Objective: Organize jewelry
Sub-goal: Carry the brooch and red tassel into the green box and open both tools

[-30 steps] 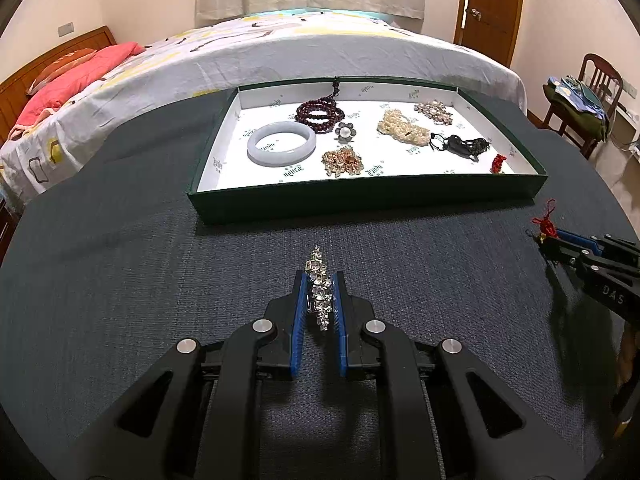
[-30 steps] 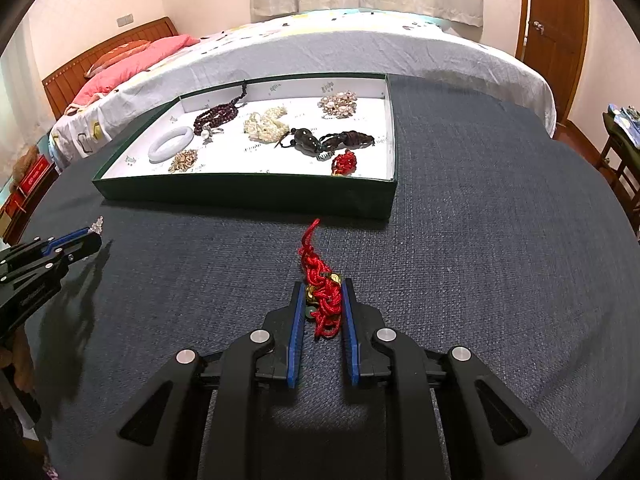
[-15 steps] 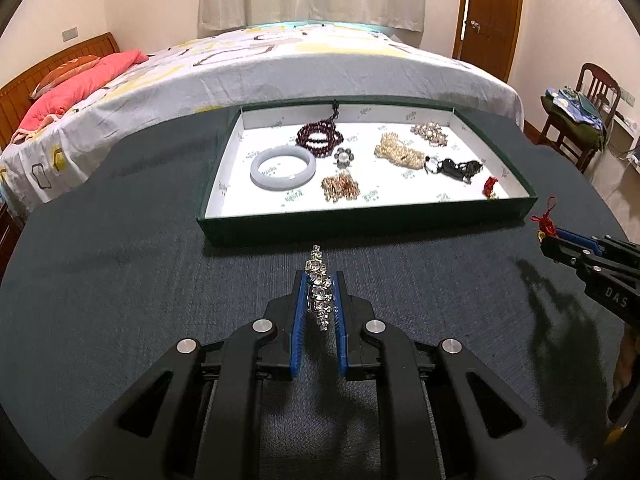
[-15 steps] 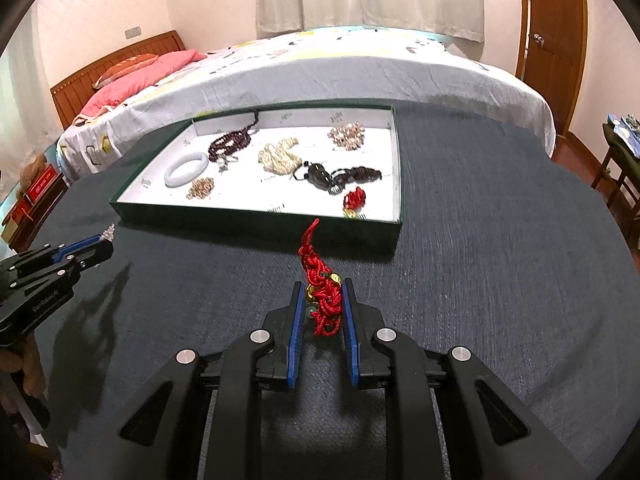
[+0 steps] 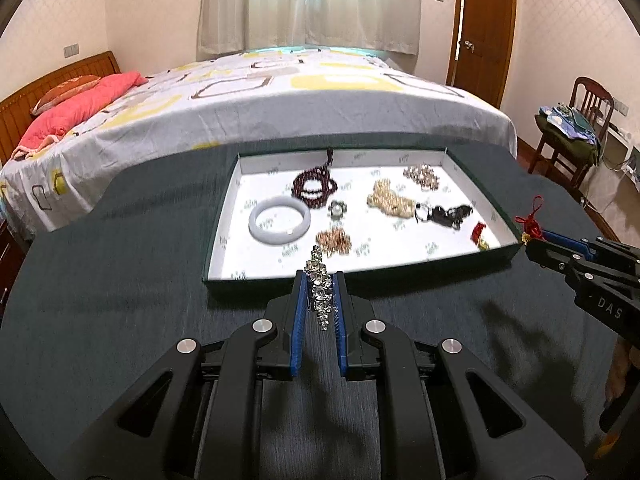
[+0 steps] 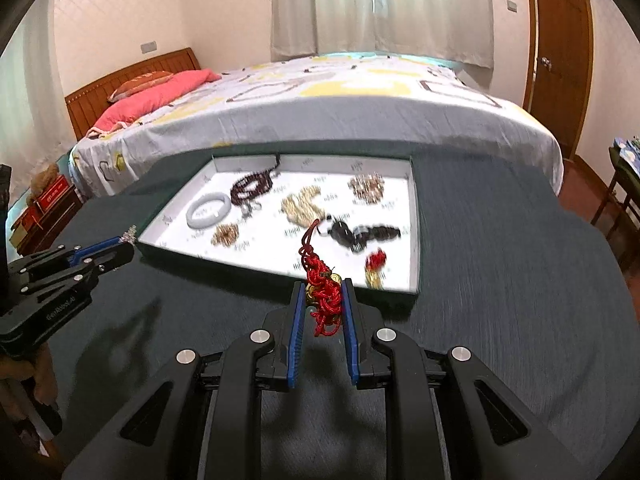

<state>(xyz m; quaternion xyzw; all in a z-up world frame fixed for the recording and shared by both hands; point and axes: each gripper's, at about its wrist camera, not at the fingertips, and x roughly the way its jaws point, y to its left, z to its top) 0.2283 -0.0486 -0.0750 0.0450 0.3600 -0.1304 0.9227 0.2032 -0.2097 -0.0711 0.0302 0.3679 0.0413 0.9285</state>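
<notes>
My left gripper (image 5: 319,280) is shut on a silver crystal bracelet (image 5: 319,288), held above the dark table just before the near wall of the green tray (image 5: 280,284). My right gripper (image 6: 323,288) is shut on a red knotted cord charm (image 6: 322,284), held near the tray's near right corner (image 6: 416,280). The tray's white floor holds a white jade bangle (image 5: 279,225), dark red beads (image 5: 314,188), a pearl flower (image 5: 337,209), a cream bracelet (image 5: 390,202), a black bracelet (image 5: 444,214) and other pieces. Each gripper shows in the other's view: the right one (image 5: 532,240), the left one (image 6: 124,240).
The tray sits on a round table with a dark cloth (image 5: 120,280). Behind it is a bed (image 5: 280,96) with a pink blanket. A wooden chair (image 5: 576,128) with clothes stands at the right. A door (image 5: 484,24) is at the back.
Both grippers have risen and moved toward the tray with their pieces still held. The tray now looks closer and is seen from higher up.
</notes>
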